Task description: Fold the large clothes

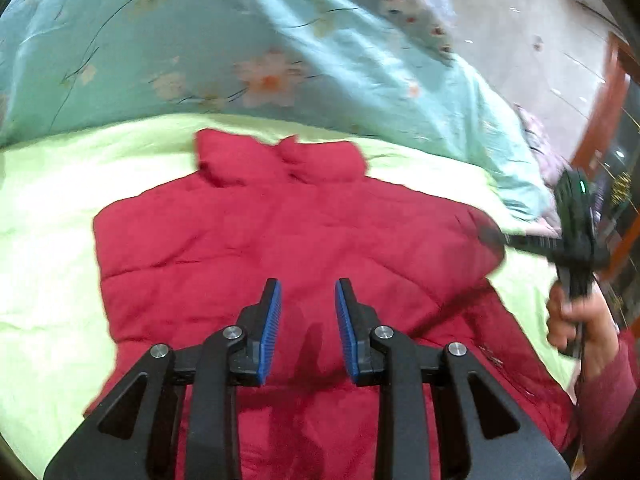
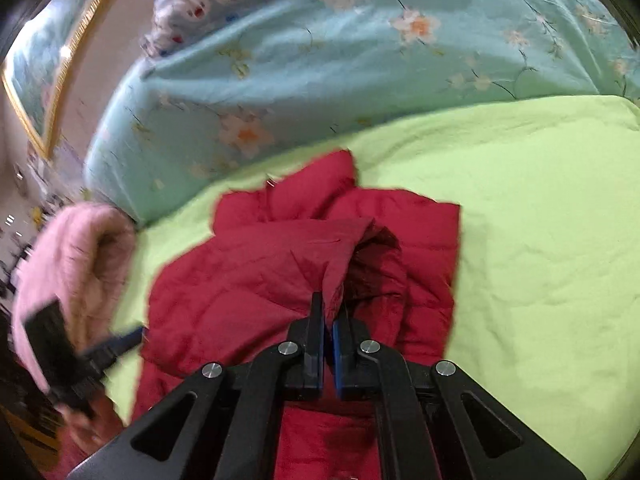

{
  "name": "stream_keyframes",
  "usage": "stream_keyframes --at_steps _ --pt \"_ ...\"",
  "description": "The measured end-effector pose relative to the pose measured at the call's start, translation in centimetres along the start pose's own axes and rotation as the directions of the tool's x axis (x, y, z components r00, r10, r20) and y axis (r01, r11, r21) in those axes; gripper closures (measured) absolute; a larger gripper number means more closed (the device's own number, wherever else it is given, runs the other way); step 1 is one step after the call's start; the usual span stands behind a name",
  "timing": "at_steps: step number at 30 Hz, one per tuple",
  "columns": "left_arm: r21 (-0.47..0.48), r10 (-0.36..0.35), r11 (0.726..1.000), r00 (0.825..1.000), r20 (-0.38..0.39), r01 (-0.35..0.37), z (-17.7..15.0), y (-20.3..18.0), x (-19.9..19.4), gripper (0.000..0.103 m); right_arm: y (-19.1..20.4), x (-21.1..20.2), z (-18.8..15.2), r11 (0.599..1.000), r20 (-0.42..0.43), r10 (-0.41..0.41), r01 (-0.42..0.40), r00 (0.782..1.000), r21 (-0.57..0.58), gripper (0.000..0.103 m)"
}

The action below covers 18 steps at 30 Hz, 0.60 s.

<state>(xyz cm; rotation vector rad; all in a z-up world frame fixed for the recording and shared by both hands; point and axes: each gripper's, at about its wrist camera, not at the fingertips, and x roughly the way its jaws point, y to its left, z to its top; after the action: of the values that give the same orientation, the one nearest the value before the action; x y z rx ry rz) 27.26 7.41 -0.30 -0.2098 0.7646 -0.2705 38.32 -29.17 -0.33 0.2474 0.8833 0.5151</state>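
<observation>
A red padded jacket (image 1: pixel 280 240) lies on a light green bedsheet (image 1: pixel 48 240), collar at the far end. My left gripper (image 1: pixel 307 286) is open and empty, hovering over the jacket's lower middle. In the right wrist view my right gripper (image 2: pixel 330 304) is shut on a fold of the red jacket (image 2: pixel 248 280), at the cuff of a sleeve, lifting it over the body. The right gripper also shows in the left wrist view (image 1: pixel 494 238) at the jacket's right edge, blurred. The left gripper shows at the left of the right wrist view (image 2: pixel 132 338), blurred.
A turquoise floral quilt (image 1: pixel 240 52) is heaped along the far side of the bed, with a white patterned pillow (image 2: pixel 200 4) behind it. Wooden furniture (image 1: pixel 612 100) stands at the right. The person's pink sleeve (image 2: pixel 68 264) is at the left.
</observation>
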Motion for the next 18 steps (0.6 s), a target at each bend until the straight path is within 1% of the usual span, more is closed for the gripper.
stream_keyframes --at_steps 1,2,5,7,9,10,12,14,15,16,18 --pt "-0.01 0.015 1.0 1.0 -0.013 -0.015 0.1 0.6 0.8 0.078 -0.2 0.5 -0.3 1.0 -0.015 -0.019 0.019 1.0 -0.004 0.101" --pt "-0.011 0.034 0.999 0.999 -0.025 -0.034 0.2 0.9 1.5 0.078 -0.6 1.5 -1.0 0.998 -0.039 -0.054 0.054 0.998 -0.015 0.101" --pt "-0.014 0.08 0.997 0.994 -0.078 -0.082 -0.1 1.9 3.5 0.078 -1.9 3.2 -2.4 0.996 -0.076 -0.091 0.091 0.993 -0.001 0.101" --pt "-0.021 0.083 0.996 0.991 -0.105 -0.086 -0.6 2.1 4.5 0.078 -2.5 3.8 -3.1 0.994 -0.09 -0.112 0.113 0.99 0.01 0.101" --pt "-0.018 0.095 0.995 0.99 -0.108 -0.098 -1.1 1.9 4.7 0.078 -2.6 4.0 -3.4 0.993 -0.105 -0.113 0.115 0.988 0.013 0.099" --pt "-0.019 0.098 0.995 0.989 -0.11 -0.101 -1.1 1.9 4.9 0.078 -2.4 3.6 -3.3 0.993 -0.096 -0.114 0.116 0.989 0.014 0.097" --pt "-0.024 0.091 0.995 0.99 -0.109 -0.094 -1.2 2.0 4.9 0.078 -2.3 2.1 -3.0 0.992 -0.067 -0.114 0.117 0.991 0.047 0.088" --pt "-0.034 0.08 0.996 0.991 -0.106 -0.084 -1.1 2.2 4.8 0.078 -1.8 0.0 -2.5 0.989 0.002 -0.137 0.136 0.991 0.06 0.087" --pt "-0.036 0.078 0.996 0.991 -0.105 -0.082 -1.1 2.3 4.7 0.078 -1.2 -1.6 -2.3 0.988 0.056 -0.146 0.143 0.988 0.057 0.087" --pt "-0.039 0.075 0.996 0.992 -0.105 -0.08 -1.1 2.3 4.7 0.078 -0.5 -2.5 -2.1 0.99 0.085 -0.135 0.131 0.987 0.051 0.087" --pt "-0.037 0.077 0.996 0.991 -0.106 -0.082 -1.1 2.2 4.8 0.078 1.2 -2.6 -1.7 0.995 0.086 -0.098 0.097 0.991 0.021 0.086"
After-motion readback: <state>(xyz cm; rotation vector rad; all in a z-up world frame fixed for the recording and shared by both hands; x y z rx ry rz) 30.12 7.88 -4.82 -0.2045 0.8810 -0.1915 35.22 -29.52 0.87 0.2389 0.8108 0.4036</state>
